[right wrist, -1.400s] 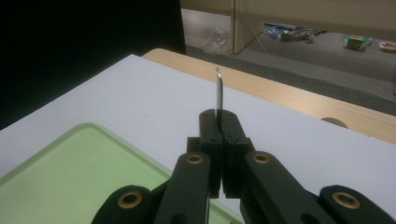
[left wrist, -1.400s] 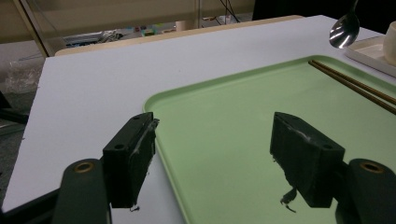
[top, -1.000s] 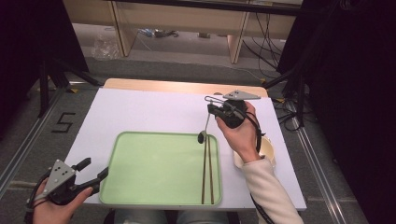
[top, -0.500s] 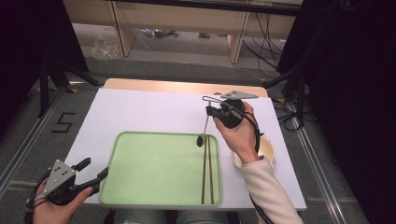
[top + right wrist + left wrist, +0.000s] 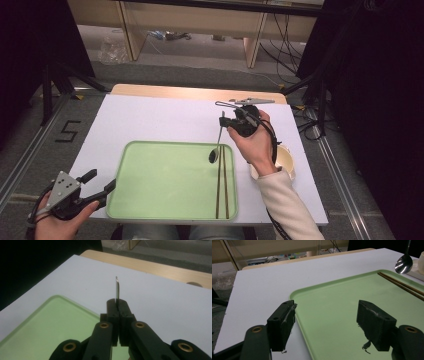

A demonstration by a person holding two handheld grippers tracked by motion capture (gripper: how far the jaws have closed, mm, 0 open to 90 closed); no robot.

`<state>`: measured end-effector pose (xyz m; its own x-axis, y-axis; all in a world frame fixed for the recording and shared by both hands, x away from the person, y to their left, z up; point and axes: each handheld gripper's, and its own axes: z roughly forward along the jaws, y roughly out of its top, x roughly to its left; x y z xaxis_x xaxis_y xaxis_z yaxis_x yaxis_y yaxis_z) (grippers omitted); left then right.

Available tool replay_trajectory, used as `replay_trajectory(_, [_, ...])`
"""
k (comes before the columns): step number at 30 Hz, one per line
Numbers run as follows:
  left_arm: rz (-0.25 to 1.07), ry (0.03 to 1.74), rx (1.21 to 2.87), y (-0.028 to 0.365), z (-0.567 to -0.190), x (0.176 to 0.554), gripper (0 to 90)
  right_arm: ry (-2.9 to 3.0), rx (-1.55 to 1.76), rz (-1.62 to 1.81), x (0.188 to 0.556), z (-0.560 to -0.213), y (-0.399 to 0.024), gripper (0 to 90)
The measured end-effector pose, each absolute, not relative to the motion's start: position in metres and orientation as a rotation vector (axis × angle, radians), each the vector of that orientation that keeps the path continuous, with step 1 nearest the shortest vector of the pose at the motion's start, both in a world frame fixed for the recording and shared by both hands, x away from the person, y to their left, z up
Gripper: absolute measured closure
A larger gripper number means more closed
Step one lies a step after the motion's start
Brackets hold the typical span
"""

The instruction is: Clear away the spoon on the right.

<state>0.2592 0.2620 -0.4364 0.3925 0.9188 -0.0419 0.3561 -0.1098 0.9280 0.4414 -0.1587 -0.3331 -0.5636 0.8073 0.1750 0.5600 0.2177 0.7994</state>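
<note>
- Your right gripper (image 5: 223, 120) sits right of centre in the high view, its jaws clenched tight on the handle of a metal spoon (image 5: 217, 144); in the right gripper view the thin handle end (image 5: 117, 288) stands up from between the pressed-together pads.
- The spoon hangs from that grip with its bowl down, just over the upper right corner of the green tray (image 5: 165, 180). Whether the bowl touches the tray cannot be told.
- A pair of brown chopsticks (image 5: 222, 182) lies inside the tray along its right edge.
- Your left gripper (image 5: 97, 184) is at the lower left of the high view, jaws spread wide and grasping nothing, with the tray's left rim (image 5: 297, 312) between them.
- A cream bowl (image 5: 286, 159) stands right of the tray, partly behind your right wrist.
</note>
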Motion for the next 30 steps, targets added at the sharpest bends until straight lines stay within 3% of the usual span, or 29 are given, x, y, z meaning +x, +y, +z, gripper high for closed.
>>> replay_trajectory(30, [0.719, 1.139, 1.670, 0.262, -0.436, 0.259, 30.7, 2.396, 1.516, 1.108, 0.442, -0.337, -0.144, 90.0])
